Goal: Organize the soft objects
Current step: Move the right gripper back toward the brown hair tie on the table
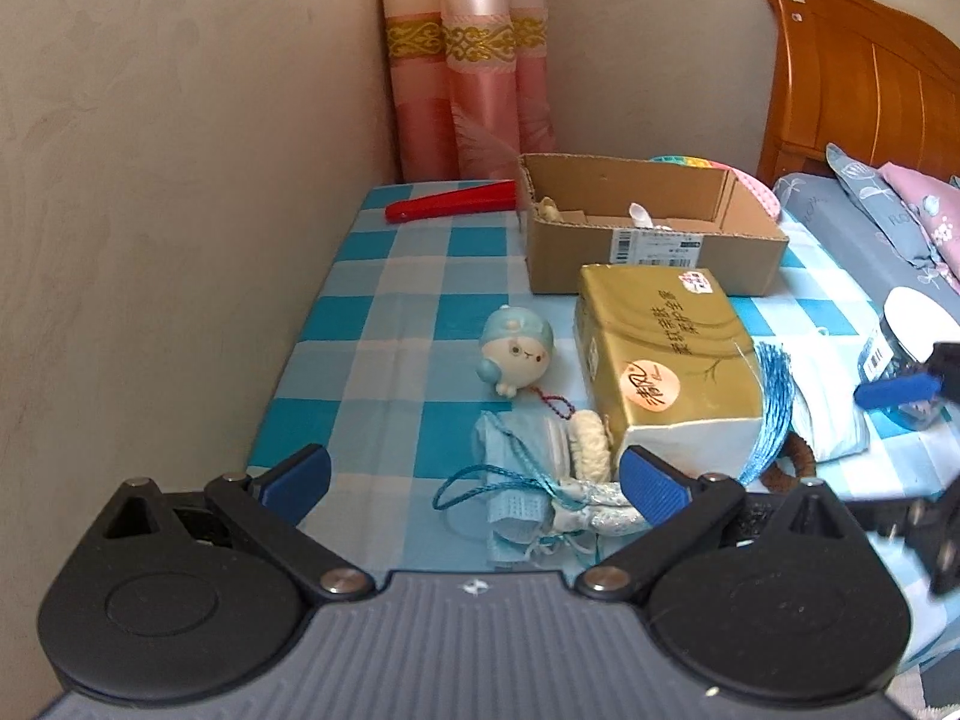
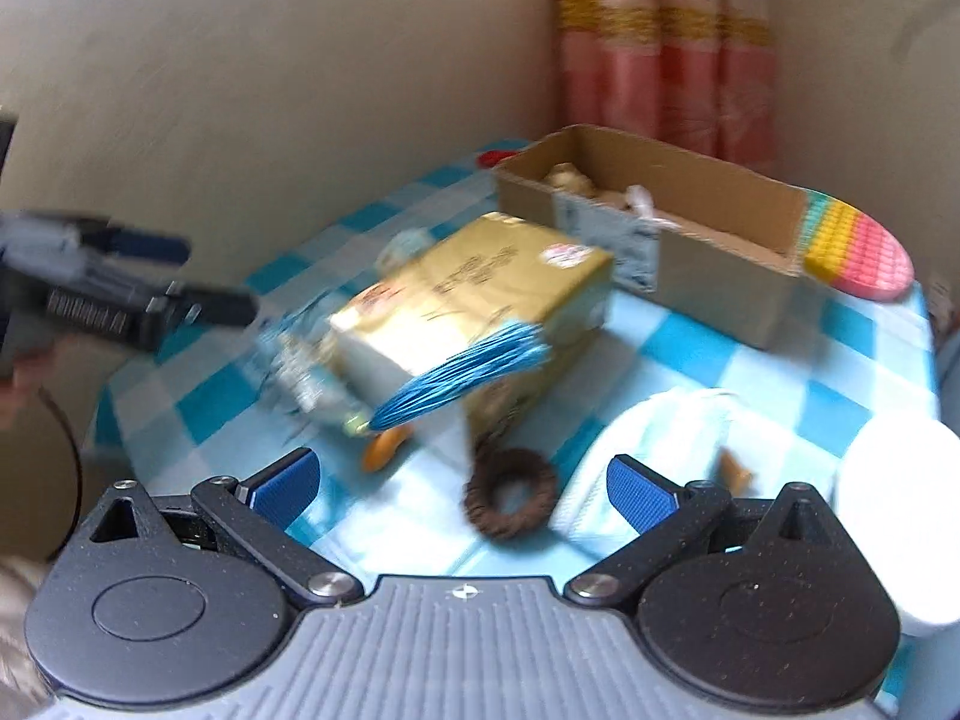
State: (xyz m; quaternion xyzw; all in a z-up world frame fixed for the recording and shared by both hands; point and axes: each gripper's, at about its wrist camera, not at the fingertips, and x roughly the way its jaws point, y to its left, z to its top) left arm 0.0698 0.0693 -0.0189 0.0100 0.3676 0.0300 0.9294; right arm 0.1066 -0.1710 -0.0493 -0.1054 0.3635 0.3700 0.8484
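An open cardboard box point(image 1: 654, 252) stands at the back of the blue-checked table point(image 1: 384, 324) and holds a few small items; it also shows in the right wrist view point(image 2: 708, 258). A gold tissue pack point(image 1: 666, 360) lies in front of it. A small blue-capped plush figure point(image 1: 516, 348), a crumpled blue face mask point(image 1: 516, 510), a cream fluffy piece point(image 1: 588, 444) and a blue tassel point(image 1: 768, 414) lie near my left gripper point(image 1: 474, 480), which is open and empty just above the mask. My right gripper point(image 2: 462, 480) is open and empty above a brown scrunchie point(image 2: 510, 501).
A red flat object point(image 1: 450, 204) lies at the back left by the pink curtain point(image 1: 468, 72). A rainbow pop-it pad point(image 2: 858, 252) sits behind the box. A white-lidded jar point(image 1: 918, 348) and a folded white mask point(image 2: 648, 450) are on the right. A wooden headboard point(image 1: 858, 78) stands right.
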